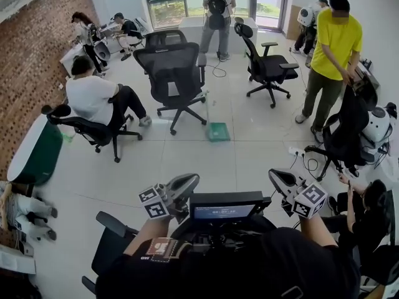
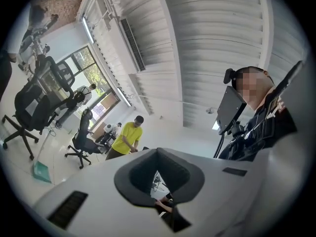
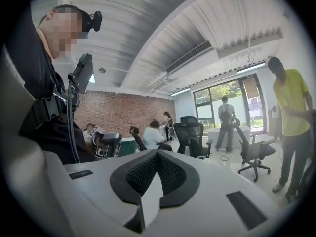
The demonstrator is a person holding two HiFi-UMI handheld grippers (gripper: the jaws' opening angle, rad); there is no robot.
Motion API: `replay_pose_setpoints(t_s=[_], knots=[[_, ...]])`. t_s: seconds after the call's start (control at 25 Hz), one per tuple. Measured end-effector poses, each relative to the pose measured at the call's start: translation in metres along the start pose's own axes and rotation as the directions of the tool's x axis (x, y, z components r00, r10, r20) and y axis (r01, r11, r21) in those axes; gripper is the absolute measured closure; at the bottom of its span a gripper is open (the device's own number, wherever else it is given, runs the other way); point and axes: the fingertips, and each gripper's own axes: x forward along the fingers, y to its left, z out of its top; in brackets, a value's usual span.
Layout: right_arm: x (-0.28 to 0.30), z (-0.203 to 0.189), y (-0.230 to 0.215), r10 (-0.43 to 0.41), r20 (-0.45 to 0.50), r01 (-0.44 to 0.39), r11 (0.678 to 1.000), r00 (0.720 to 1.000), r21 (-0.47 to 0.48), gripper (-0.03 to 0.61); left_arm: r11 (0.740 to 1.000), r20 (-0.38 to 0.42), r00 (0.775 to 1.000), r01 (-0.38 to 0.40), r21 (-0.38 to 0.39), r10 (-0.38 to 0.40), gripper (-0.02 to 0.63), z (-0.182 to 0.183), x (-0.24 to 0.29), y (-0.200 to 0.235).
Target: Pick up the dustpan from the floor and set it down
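The green dustpan (image 1: 218, 131) lies flat on the pale tiled floor, in the open middle of the room just right of a black office chair (image 1: 174, 73). It also shows small at the lower left of the left gripper view as the dustpan (image 2: 41, 172). Both grippers are held close in front of the person's chest, well short of it. My left gripper (image 1: 186, 183) is shut with nothing in it, jaws together in its own view (image 2: 158, 181). My right gripper (image 1: 278, 179) is likewise shut and holds nothing (image 3: 155, 179).
A second office chair (image 1: 268, 67) stands behind the dustpan to the right. A person in a yellow shirt (image 1: 333, 48) stands at the right, a seated person (image 1: 93, 98) at the left. A cable and power strip (image 1: 298, 152) lie on the floor. A green-topped table (image 1: 34, 151) is far left.
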Motion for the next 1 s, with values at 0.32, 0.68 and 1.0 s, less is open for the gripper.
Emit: replay_pose_setpoints(t_s=[0.32, 0.68, 1.0], knots=[[-0.075, 0.014, -0.062, -0.010, 0.042, 0.009, 1.000, 0.999, 0.013, 0.569, 1.000, 0.004, 1.000, 0.018, 0.003, -0.018, 0.609, -0.029, 0.086, -0.032], [-0.081, 0.010, -0.093, 0.001, 0.042, -0.002, 1.000, 0.999, 0.014, 0.569, 1.000, -0.016, 1.000, 0.003, 0.021, -0.003, 0.609, -0.036, 0.115, -0.026], [-0.054, 0.008, -0.079, 0.033, 0.042, -0.033, 0.999, 0.999, -0.004, 0.569, 0.999, 0.013, 1.000, -0.024, 0.039, 0.023, 0.609, -0.022, 0.088, -0.013]])
